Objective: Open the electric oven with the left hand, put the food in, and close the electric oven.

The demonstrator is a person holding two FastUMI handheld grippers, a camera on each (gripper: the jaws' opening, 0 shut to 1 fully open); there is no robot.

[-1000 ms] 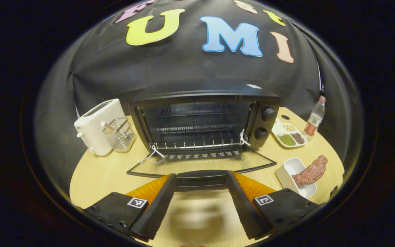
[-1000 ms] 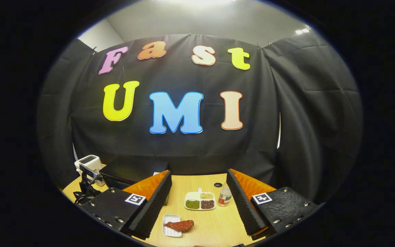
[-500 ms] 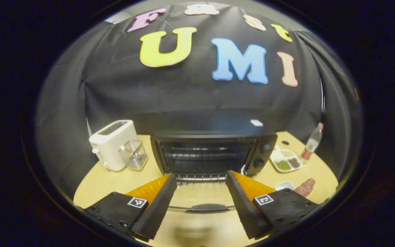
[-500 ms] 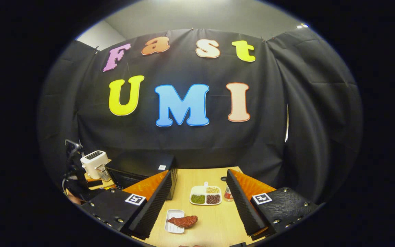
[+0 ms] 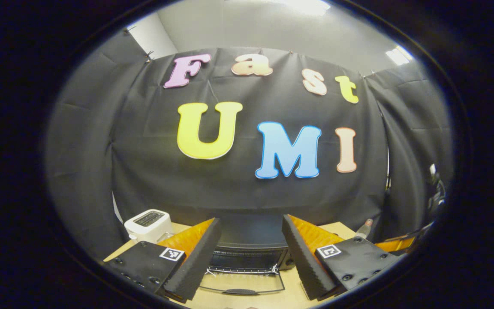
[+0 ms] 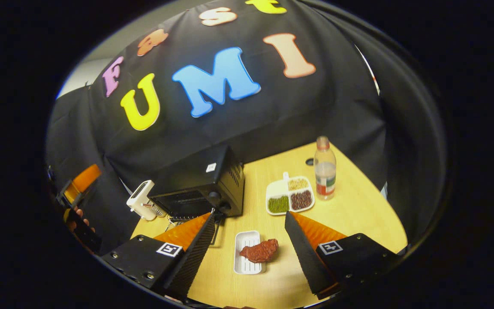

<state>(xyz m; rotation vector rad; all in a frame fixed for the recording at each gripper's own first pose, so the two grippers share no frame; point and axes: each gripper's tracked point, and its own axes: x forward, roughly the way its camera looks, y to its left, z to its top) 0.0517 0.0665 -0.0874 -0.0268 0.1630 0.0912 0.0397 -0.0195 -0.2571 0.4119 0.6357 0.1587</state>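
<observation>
The right tool (image 6: 247, 262) hangs spread wide, gripping nothing, tilted down over the wooden worktop (image 6: 358, 214). Just ahead, between its fingers, lies the food (image 6: 260, 251) — a reddish-brown slab of meat, half on a white ribbed tray (image 6: 247, 262) and spilling off its right edge. Past that sit a divided dish of beans (image 6: 290, 196) and a bottle (image 6: 325, 168); to their left stands the black electric oven (image 6: 204, 184), and beside it a white toaster (image 6: 140, 199).

The left tool (image 5: 249, 264) is likewise spread and empty, held back from the oven and aimed high at the booth wall. Low between its fingers the left gripper view catches what the right one barely shows — the oven door (image 5: 242, 283) folded down flat, its handle nearest, the rack edge behind it.
</observation>
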